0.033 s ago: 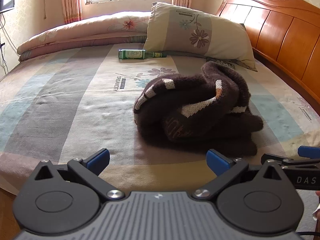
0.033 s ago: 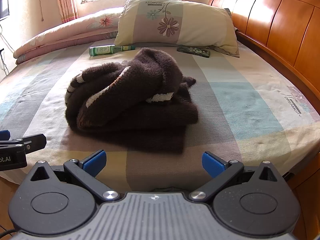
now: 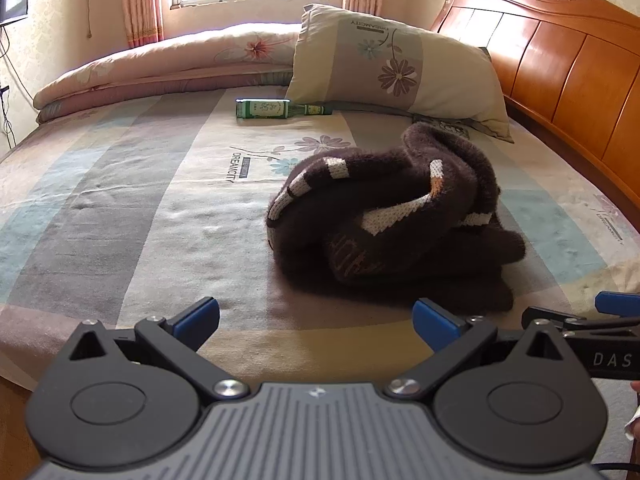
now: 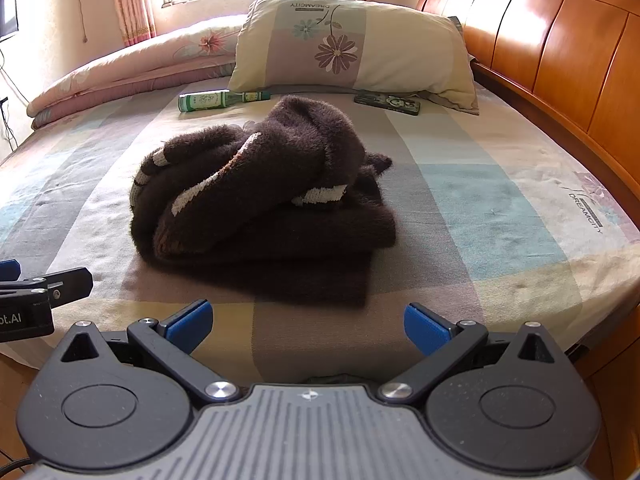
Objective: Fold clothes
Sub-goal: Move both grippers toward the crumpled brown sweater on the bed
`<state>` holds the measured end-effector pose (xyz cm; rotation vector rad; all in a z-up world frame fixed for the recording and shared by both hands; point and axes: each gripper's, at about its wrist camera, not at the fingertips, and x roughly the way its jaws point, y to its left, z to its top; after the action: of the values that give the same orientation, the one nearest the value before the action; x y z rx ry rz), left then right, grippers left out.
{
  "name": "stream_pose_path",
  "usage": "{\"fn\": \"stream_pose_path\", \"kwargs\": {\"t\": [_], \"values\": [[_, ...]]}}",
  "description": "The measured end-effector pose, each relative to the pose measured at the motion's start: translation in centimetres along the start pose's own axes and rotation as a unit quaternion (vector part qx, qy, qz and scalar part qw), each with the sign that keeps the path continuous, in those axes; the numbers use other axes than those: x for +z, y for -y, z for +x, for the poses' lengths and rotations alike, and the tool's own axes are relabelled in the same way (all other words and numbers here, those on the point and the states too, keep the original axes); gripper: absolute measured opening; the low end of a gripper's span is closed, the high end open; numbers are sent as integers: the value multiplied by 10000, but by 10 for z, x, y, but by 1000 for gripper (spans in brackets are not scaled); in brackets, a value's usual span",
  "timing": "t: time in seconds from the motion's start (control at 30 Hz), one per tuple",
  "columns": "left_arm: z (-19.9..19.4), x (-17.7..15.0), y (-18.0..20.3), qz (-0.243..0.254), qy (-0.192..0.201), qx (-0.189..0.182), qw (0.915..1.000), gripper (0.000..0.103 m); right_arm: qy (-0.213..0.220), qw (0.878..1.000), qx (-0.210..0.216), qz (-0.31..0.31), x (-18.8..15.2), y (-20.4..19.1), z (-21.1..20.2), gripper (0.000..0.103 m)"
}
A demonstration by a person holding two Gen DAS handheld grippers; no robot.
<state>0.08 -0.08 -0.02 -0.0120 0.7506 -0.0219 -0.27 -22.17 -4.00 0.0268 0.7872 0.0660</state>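
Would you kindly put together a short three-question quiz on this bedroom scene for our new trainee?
1. True or false: the left tool is gripping the sweater.
2. What lies on the bed nearest the pillow: A) a bottle and a phone, B) a book, C) shoes?
3. Fill in: the sweater is ___ (flat or bunched).

Key: 1. False; both it and the right tool are open and short of the sweater. 2. A. 3. Bunched.

Phone (image 3: pixel 452 128) — half behind sweater (image 3: pixel 392 216)
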Motion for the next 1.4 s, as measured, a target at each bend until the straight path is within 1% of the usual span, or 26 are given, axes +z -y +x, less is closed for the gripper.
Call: {"fn": "stream_pose_path", "kwargs": {"t": [0.3, 1.17, 1.4], "values": [[0, 1, 2, 3, 25, -96, 10000, 102, -18, 10000, 58, -16, 1, 4, -1, 103], [6, 3, 4, 65, -88, -33, 9999, 102, -19, 9999, 126, 93, 1, 7, 2, 103], [10, 6, 5, 106, -131, -1, 9999, 102, -102, 9997, 171, 169, 6, 8, 12, 103]]}}
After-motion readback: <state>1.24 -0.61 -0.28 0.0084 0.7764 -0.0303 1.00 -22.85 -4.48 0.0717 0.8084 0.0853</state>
